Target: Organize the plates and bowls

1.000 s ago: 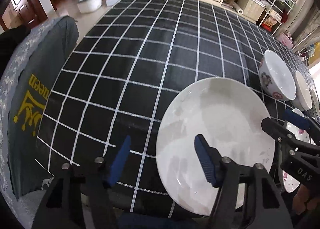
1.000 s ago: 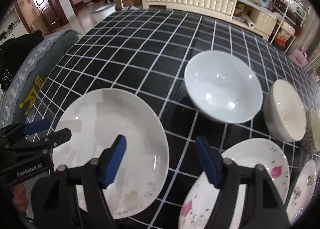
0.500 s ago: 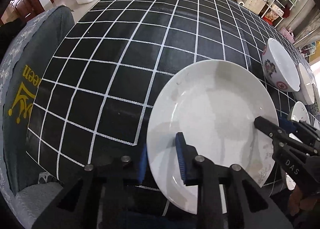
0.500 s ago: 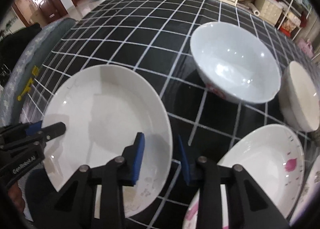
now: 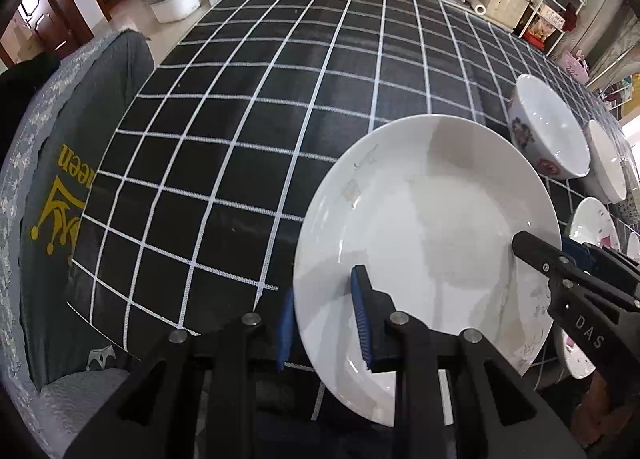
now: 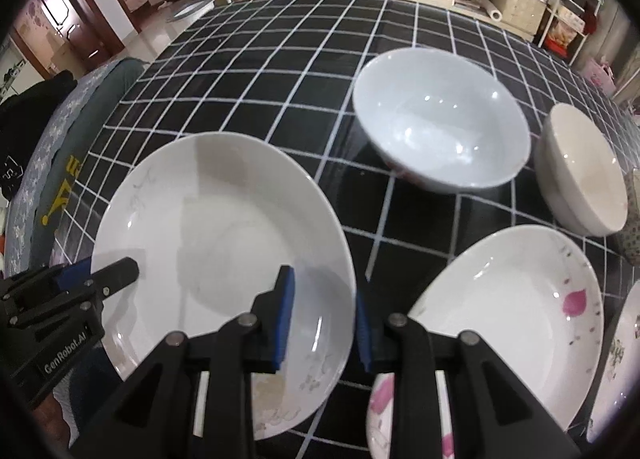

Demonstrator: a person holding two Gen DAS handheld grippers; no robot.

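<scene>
Left wrist view: both grippers clamp opposite rims of one white plate [image 5: 432, 219] on the checked tablecloth [image 5: 240, 131].

The left gripper [image 5: 324, 317] has just closed its jaws over the plate's lower-left rim; the right gripper [image 6: 320, 313] has just closed on the lower-right rim in its own view. A white bowl [image 6: 440, 119] sits upper right of the plate, a floral plate [image 6: 520, 307] at lower right.

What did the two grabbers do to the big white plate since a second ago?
Both closed in on the big white plate. The left gripper now straddles its left rim and has kept that narrow gap. The right gripper straddles its right rim, and its jaws have just been closing. The bowls and the pink-flowered plate stayed put on the checked tablecloth.
</scene>
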